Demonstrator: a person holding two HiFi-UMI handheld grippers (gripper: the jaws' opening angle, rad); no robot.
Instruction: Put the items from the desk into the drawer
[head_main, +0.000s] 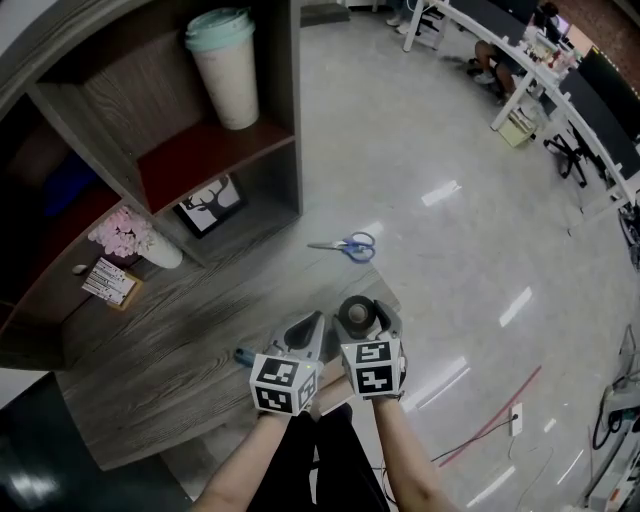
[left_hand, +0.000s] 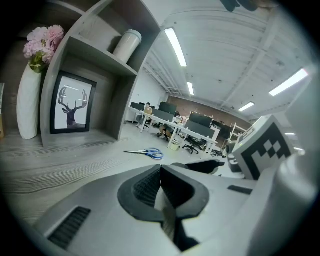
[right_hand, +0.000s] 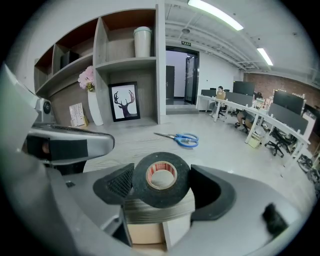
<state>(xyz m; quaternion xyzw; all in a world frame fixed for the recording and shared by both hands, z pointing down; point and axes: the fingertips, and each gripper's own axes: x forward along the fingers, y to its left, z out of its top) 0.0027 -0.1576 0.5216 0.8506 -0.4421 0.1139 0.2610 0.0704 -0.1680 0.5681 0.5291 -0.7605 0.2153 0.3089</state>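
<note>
My right gripper (head_main: 360, 306) is shut on a black tape roll (head_main: 355, 318) at the desk's near right corner. In the right gripper view the tape roll (right_hand: 170, 196) stands upright between both pads of the right gripper (right_hand: 162, 181), showing its red-printed core. Close beside it on the left, my left gripper (head_main: 309, 324) is shut with nothing in it, and in its own view the left gripper (left_hand: 161, 176) has its pads pressed together. Blue-handled scissors (head_main: 346, 244) lie flat on the desk farther ahead. A small blue object (head_main: 243, 355) lies left of the left gripper. No drawer shows.
A shelf unit (head_main: 285, 120) stands at the back left of the wooden desk (head_main: 180, 330). It holds a lidded cup (head_main: 224, 62), a framed deer picture (head_main: 210, 204) and a white vase of pink flowers (head_main: 128, 236). Office floor and desks lie to the right.
</note>
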